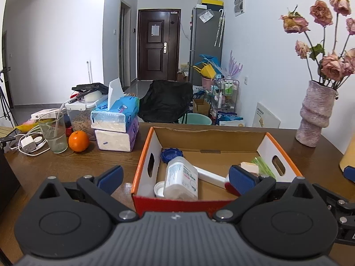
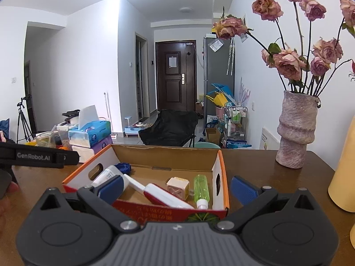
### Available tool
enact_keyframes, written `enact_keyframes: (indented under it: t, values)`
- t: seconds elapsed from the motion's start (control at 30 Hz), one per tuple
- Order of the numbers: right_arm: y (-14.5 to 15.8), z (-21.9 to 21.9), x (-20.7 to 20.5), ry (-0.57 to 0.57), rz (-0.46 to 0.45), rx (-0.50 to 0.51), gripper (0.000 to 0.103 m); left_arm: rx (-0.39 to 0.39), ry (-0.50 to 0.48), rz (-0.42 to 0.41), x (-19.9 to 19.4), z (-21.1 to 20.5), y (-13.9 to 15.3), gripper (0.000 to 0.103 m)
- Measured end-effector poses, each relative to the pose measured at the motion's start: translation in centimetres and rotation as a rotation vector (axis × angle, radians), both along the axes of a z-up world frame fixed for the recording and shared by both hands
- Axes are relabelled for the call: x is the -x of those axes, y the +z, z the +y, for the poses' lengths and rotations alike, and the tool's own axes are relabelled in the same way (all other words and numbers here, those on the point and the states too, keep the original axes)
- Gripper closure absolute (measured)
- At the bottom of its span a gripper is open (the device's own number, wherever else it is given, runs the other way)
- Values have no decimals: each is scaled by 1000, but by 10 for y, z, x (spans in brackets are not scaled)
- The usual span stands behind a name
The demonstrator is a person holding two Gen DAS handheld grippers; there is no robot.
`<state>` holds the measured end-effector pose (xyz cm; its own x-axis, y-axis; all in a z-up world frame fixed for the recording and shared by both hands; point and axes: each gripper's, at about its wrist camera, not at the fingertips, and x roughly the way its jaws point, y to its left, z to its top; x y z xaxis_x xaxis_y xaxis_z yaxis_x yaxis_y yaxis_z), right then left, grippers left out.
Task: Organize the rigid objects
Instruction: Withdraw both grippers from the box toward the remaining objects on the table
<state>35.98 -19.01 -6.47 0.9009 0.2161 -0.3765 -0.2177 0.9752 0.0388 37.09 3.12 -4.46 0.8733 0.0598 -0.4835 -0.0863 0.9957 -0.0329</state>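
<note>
An orange-rimmed cardboard box (image 1: pixel 145 161) (image 2: pixel 219 173) stands on the brown table. Inside lie a white bottle (image 1: pixel 180 178) (image 2: pixel 106 175), a blue cap (image 1: pixel 172 155) (image 2: pixel 123 167), a white and red brush-like tool (image 1: pixel 212 175) (image 2: pixel 162 194), a small beige cube (image 1: pixel 249 167) (image 2: pixel 178 185) and a green spray bottle (image 1: pixel 263 164) (image 2: pixel 201 188). My left gripper (image 1: pixel 177 177) hangs open over the box's near left corner, holding nothing. My right gripper (image 2: pixel 177 187) is open over the near right corner, also holding nothing.
An orange (image 1: pixel 78 141), a glass with a straw (image 1: pixel 54 133), stacked tissue packs (image 1: pixel 116 124), a charger with cables (image 1: pixel 28 144) and a lidded container (image 1: pixel 78 113) crowd the left side. A pink vase of dried roses (image 1: pixel 315 115) (image 2: pixel 296 130) stands back right. A yellow object (image 2: pixel 344 177) is at the right edge.
</note>
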Motion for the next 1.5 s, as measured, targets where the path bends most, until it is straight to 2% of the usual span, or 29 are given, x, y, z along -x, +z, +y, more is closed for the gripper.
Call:
enact_keyframes:
  t: [0.4, 0.73, 0.97, 1.2, 1.5]
  values:
    - [-1, -6, 54, 8, -23, 27, 0, -9, -55, -30, 60, -14, 6, 0]
    - [-13, -12, 86, 10, -12, 29, 0, -21, -77, -22, 94, -19, -11, 0]
    - [-30, -16, 99, 12, 15, 17, 0, -1, -63, 20, 104, -14, -39, 0]
    - [-51, -14, 101, 3, 40, 34, 0, 36, -61, 28, 105, -10, -56, 0]
    - [-79, -7, 94, -2, 68, 69, 0, 24, -62, 55, 94, -12, -82, 0]
